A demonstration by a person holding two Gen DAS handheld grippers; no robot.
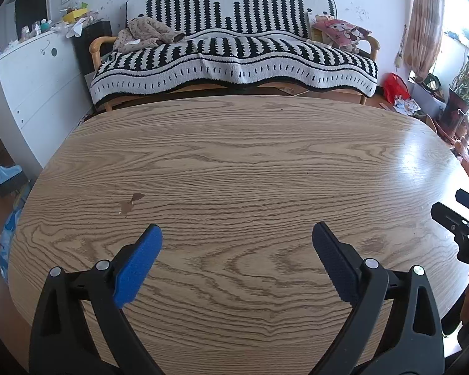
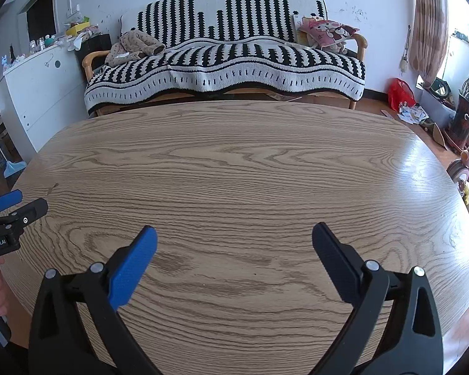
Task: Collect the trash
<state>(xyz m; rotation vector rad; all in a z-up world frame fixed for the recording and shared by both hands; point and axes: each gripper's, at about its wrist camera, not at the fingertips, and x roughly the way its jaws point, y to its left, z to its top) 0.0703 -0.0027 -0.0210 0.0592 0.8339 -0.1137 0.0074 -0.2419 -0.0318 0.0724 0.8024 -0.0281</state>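
Wooden counter (image 1: 234, 162) is seen bare, except a small stain (image 1: 128, 203). No trash is seen on it. Left claw (image 1: 237, 234) and right claw (image 2: 234, 234) are held wide open, empty; collecting seems finished or not started.

We have two cameras, one on each gripper, and both sit low and close over the wooden desk (image 1: 234, 162). Each looks forward along its own jaws, across the desk to the striped sofa (image 1: 234, 50) by the far wall. The left gripper (image 1: 237, 234) fills the bottom of its own view, and the right gripper (image 2: 234, 234) does the same in its view. The two cameras sit side by side, so each sees the other gripper at its edge. Both views share the desk, the sofa and the red bag (image 2: 400, 93) on the floor.
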